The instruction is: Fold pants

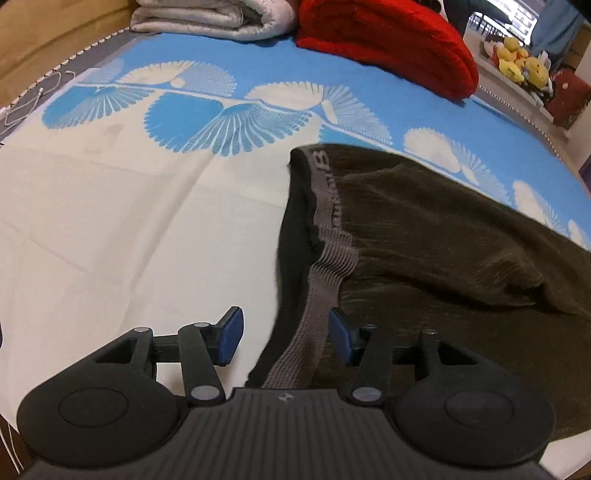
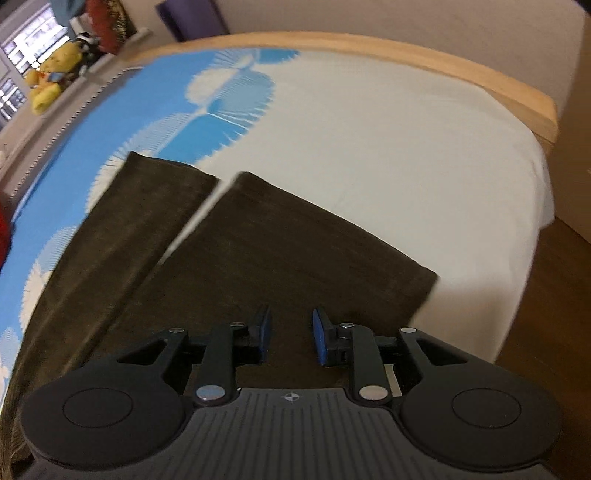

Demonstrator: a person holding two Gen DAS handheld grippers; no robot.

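Observation:
Dark olive-brown pants [image 1: 443, 236] lie flat on the bed. In the left wrist view their grey elastic waistband [image 1: 325, 266] runs from the middle down toward me. My left gripper [image 1: 286, 338] is open, its jaws straddling the waistband's near end, not closed on it. In the right wrist view the two pant legs [image 2: 258, 251] stretch away side by side, their cuffs at the far end. My right gripper [image 2: 290, 338] is open and empty, just above the nearer leg.
The bed sheet [image 1: 110, 221] is cream with a blue fan-patterned band. A folded grey quilt [image 1: 214, 18] and a red blanket [image 1: 388, 44] lie at the head. Yellow plush toys [image 1: 517, 59] sit on a shelf beside the bed. A wooden bed frame [image 2: 443, 70] borders the foot.

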